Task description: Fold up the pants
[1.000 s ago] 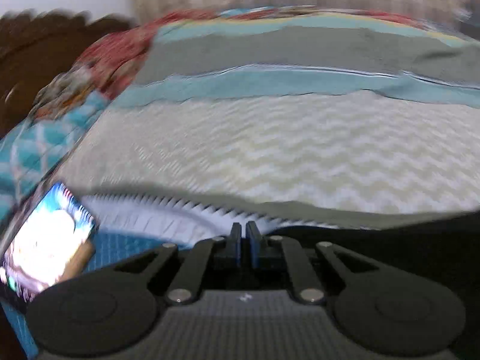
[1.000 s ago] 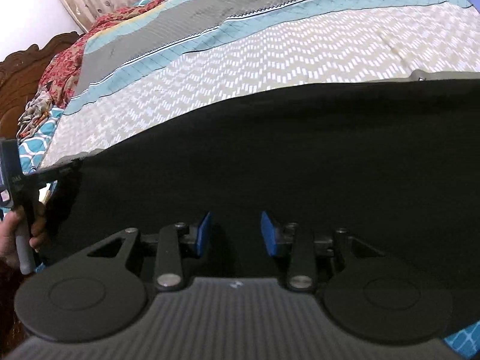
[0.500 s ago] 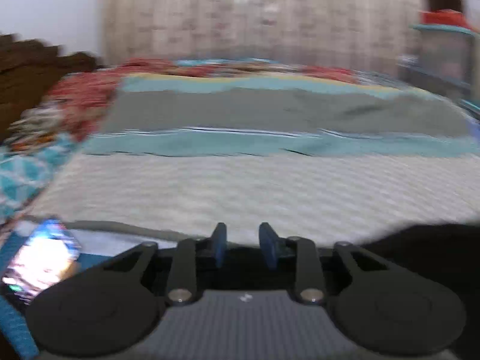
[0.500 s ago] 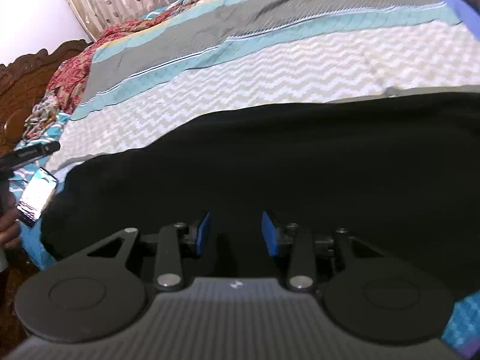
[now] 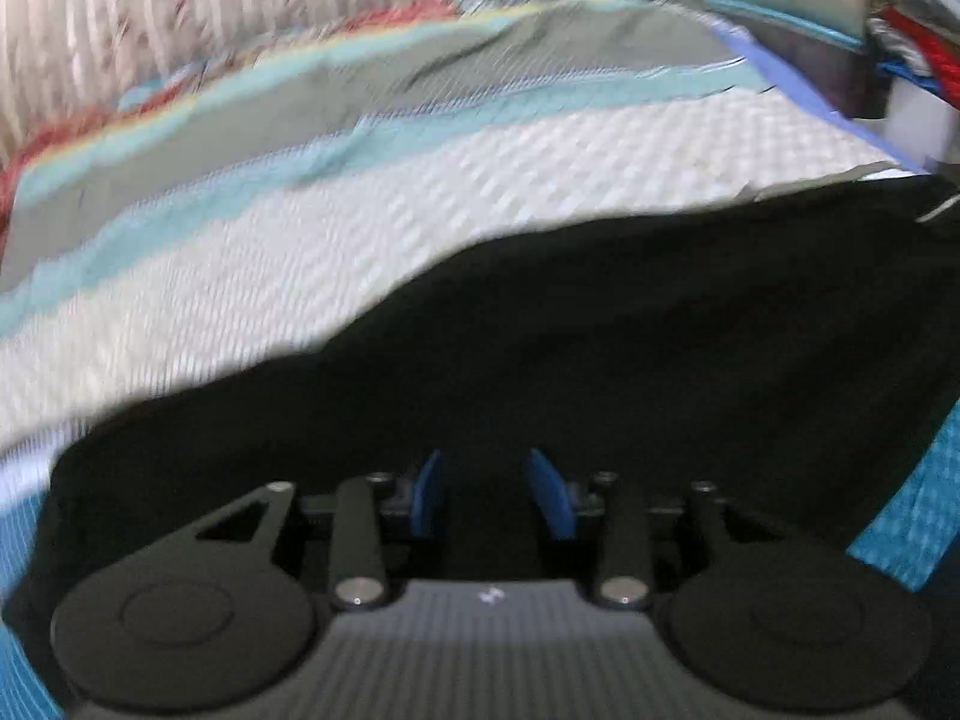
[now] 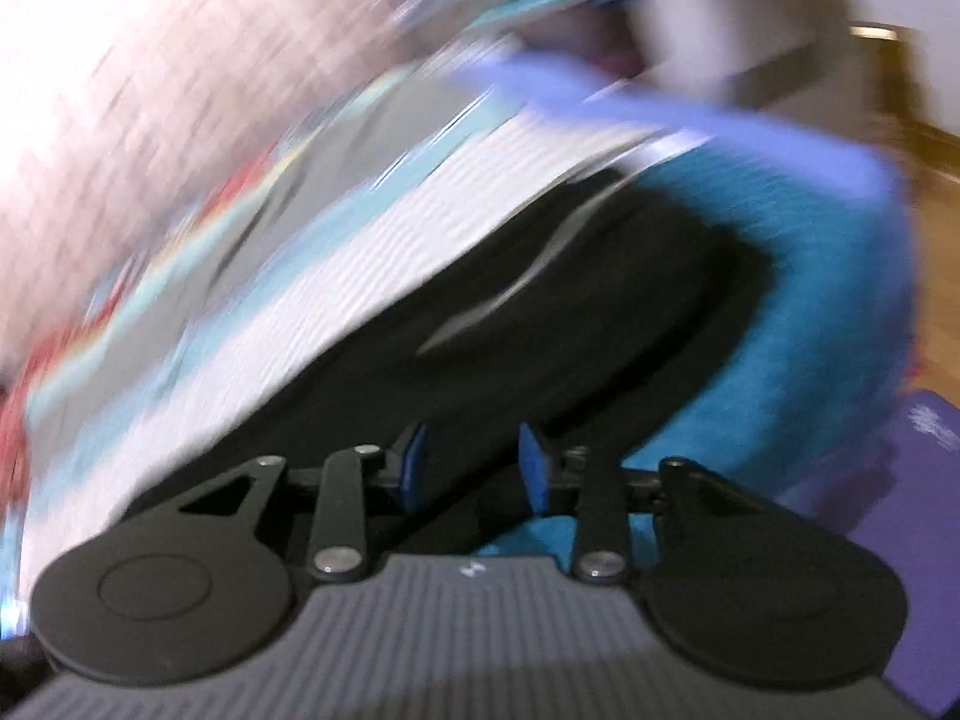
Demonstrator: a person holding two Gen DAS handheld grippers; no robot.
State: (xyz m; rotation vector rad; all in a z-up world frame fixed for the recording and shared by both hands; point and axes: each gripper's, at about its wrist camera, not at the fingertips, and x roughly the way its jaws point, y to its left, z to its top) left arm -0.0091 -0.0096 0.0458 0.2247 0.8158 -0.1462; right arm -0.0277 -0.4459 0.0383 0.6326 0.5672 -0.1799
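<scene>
The black pants [image 5: 600,348] lie flat across the near part of the bed. In the left wrist view my left gripper [image 5: 489,498] is open and empty, hovering over the pants' left part. In the blurred right wrist view the pants [image 6: 540,348] run diagonally up to the right, with a thin pale line on the fabric. My right gripper [image 6: 474,468] is open and empty above the pants' near edge by the bed's side.
The bed has a striped cover [image 5: 300,252] in white zigzag, teal and grey bands, with a teal sheet [image 6: 810,312] at the near edge. Curtains [image 5: 180,18] hang behind. A purple object [image 6: 930,516] lies at the right, beside wooden floor [image 6: 936,180].
My left gripper opened, let go of the pants' edge and swung right over the pants. My right gripper, open throughout, swung fast toward the pants' right end and the bed's side.
</scene>
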